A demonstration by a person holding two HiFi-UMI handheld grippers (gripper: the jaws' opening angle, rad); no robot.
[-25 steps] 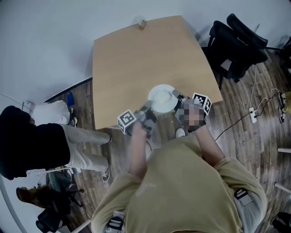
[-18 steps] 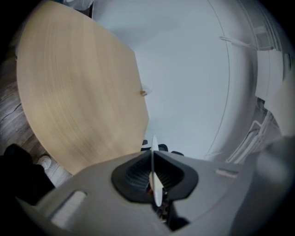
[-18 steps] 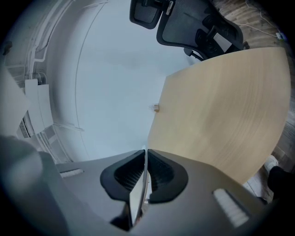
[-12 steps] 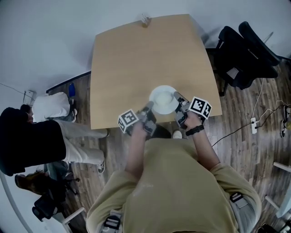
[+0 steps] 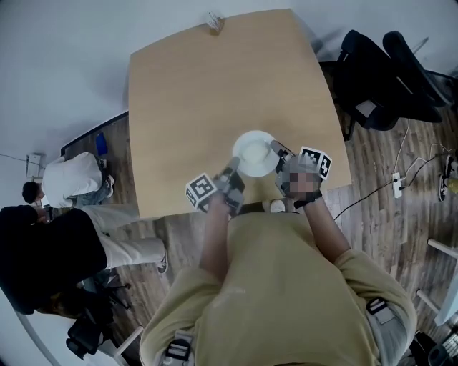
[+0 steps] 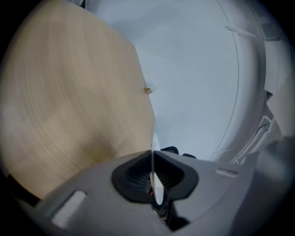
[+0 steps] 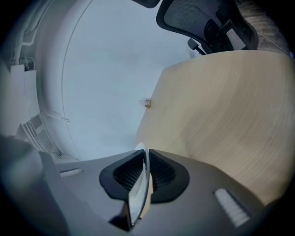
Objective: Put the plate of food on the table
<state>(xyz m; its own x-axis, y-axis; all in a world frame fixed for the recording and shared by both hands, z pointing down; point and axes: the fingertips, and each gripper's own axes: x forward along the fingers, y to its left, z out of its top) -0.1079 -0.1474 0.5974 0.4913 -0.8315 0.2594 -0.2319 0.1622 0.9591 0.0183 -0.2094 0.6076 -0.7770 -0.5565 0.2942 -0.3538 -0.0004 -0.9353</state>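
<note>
A white plate [image 5: 255,153] with pale food on it is held over the near part of the wooden table [image 5: 207,86], a gripper on each side. My left gripper [image 5: 233,170] is shut on its near-left rim; in the left gripper view the thin plate edge [image 6: 156,190] runs between the ribbed pads [image 6: 136,175]. My right gripper [image 5: 275,149] has the right rim [image 7: 137,196] between its pads [image 7: 161,173]; its jaws are opening, though the pads still look in contact with the rim. I cannot tell whether the plate rests on the table.
A small object [image 5: 213,21] stands at the table's far edge. Black office chairs [image 5: 390,71] stand to the right. Two people [image 5: 64,229] are on the floor at the left. Cables and a power strip [image 5: 398,180] lie on the wooden floor at right.
The plate and both grippers now sit farther in from the table's near edge. The bystanders have shifted down the left side of the head view.
</note>
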